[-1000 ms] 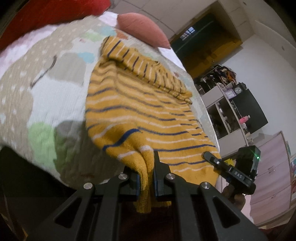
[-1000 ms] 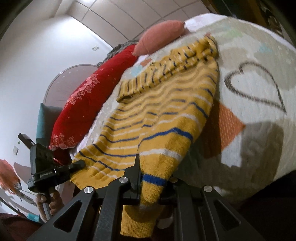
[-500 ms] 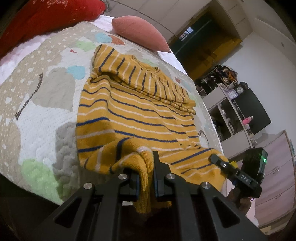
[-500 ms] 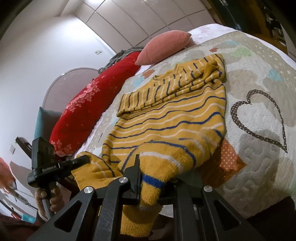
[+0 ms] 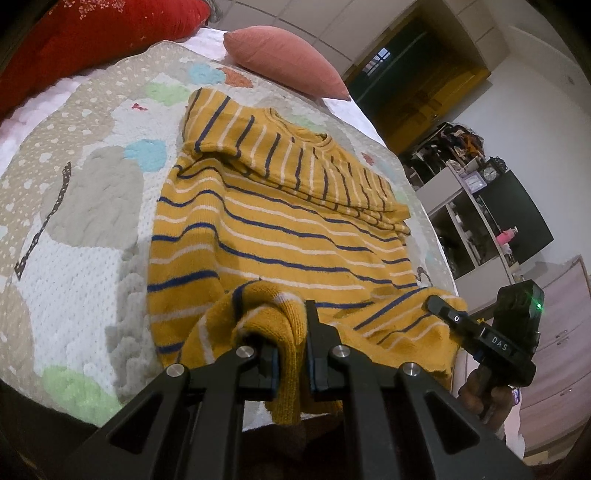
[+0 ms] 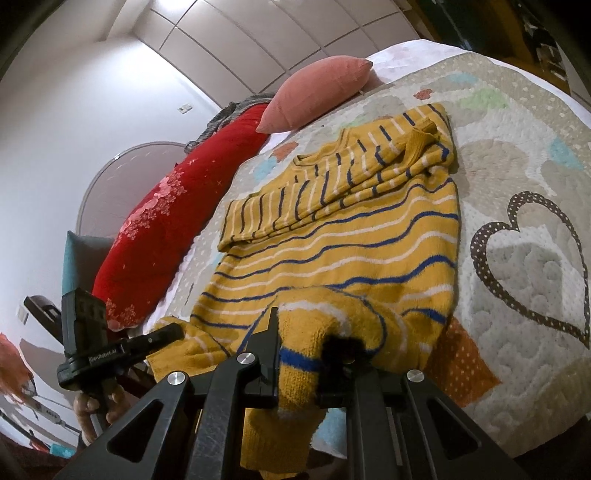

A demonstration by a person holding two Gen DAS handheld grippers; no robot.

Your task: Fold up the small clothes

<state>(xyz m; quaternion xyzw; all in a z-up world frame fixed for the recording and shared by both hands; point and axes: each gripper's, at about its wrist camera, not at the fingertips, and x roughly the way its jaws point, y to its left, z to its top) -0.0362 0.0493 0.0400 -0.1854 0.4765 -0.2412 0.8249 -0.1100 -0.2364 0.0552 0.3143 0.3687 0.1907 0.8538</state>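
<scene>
A yellow sweater (image 5: 273,236) with blue and white stripes lies on a patterned quilt (image 5: 81,229), its sleeves folded across the chest. It also shows in the right wrist view (image 6: 332,243). My left gripper (image 5: 291,343) is shut on the hem's left corner, lifted and curling over the body. My right gripper (image 6: 299,354) is shut on the hem's right corner, lifted the same way. The right gripper also shows at the right edge of the left wrist view (image 5: 487,339), and the left gripper at the left of the right wrist view (image 6: 110,350).
A pink pillow (image 5: 284,59) and a red cushion (image 5: 92,33) lie at the bed's far end. The quilt's near edge (image 5: 66,391) drops off below my grippers. Shelves and a dark cabinet (image 5: 498,221) stand to the right.
Both grippers have risen and moved forward over the bed with the hem corners. The hem now curls over the sweater's lower body instead of hanging off the bed edge.
</scene>
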